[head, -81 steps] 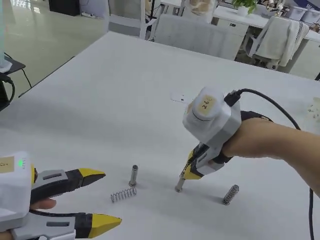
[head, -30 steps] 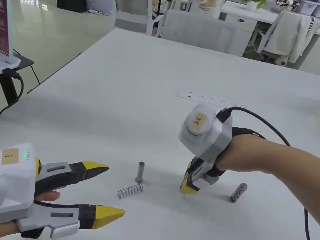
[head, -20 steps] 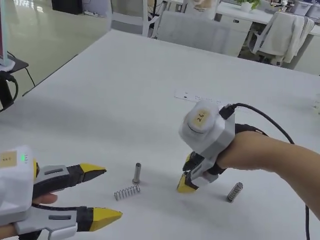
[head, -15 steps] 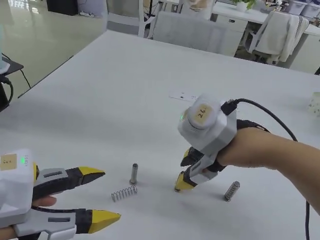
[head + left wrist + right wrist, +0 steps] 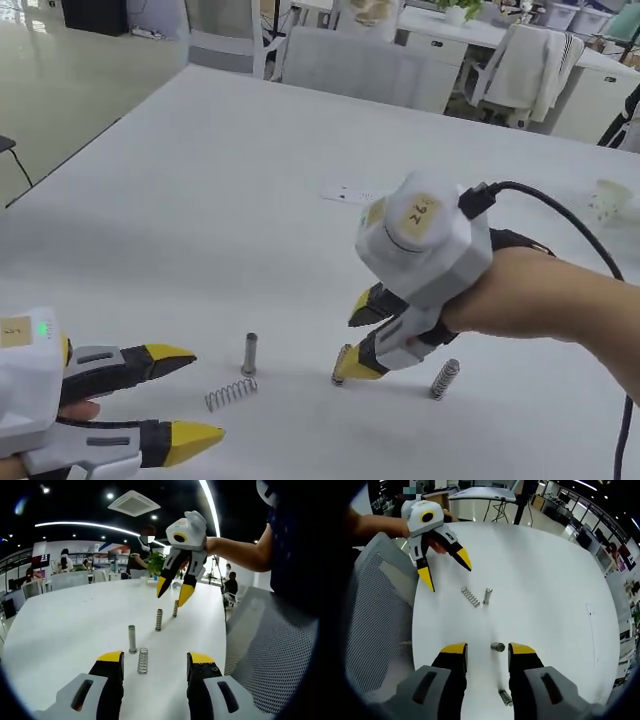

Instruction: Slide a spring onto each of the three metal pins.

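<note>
A bare metal pin (image 5: pixel 249 353) stands upright on the white table (image 5: pixel 230 180), with a loose spring (image 5: pixel 230 393) lying just in front of it. Two more pins carry springs: the middle one (image 5: pixel 342 357) and the right one (image 5: pixel 443 378). My right gripper (image 5: pixel 347 348) is open, its yellow tips spread just above the middle sprung pin (image 5: pixel 497 646), which sits between its jaws. My left gripper (image 5: pixel 190 395) stays open and empty near the table's front edge, facing the loose spring (image 5: pixel 143 660) and the bare pin (image 5: pixel 132 638).
A flat white strip (image 5: pixel 350 192) lies farther back on the table. A black cable (image 5: pixel 560 215) runs from the right gripper across the person's forearm. Chairs (image 5: pixel 350 65) and desks stand beyond the far edge.
The right gripper was shut low over the middle pin; it has since opened and lifted slightly, leaving a spring on that pin. The left gripper stays put.
</note>
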Motion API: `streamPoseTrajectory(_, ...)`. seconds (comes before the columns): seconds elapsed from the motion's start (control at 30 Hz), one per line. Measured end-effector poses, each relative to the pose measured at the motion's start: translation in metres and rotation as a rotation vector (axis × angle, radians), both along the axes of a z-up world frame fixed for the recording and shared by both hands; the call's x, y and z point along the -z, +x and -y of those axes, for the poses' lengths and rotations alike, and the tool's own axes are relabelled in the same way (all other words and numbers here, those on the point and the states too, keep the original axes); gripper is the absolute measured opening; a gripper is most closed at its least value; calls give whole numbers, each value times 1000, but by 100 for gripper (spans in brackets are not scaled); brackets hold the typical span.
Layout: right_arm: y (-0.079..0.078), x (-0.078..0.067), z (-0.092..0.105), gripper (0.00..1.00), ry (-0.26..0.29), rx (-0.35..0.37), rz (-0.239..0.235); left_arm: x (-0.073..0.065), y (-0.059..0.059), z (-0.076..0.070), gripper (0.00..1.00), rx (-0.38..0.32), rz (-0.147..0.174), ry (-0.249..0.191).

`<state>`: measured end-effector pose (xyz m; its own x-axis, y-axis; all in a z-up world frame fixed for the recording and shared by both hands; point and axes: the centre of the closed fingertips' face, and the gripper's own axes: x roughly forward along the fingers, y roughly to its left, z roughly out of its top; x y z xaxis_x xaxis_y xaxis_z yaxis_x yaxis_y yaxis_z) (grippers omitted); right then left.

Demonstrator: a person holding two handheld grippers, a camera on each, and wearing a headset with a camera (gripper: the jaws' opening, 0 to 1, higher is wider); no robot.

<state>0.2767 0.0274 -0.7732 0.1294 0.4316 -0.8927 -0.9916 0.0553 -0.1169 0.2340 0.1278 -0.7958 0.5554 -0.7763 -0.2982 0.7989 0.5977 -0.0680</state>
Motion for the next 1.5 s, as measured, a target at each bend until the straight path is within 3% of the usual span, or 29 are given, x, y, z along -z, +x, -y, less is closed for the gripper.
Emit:
streamPoseTrajectory(0.27,-15,-6,0,31,53,16,-29,9,7,5,38,23,0,25)
streamPoseTrajectory(0.9,-26,-1,4,30,74,51,-53,36,18,3,24,28,-15,104)
streamPoseTrajectory(1.5,-26,2,2,30,76,49,-59,42,23,0,9,13,-7,142)
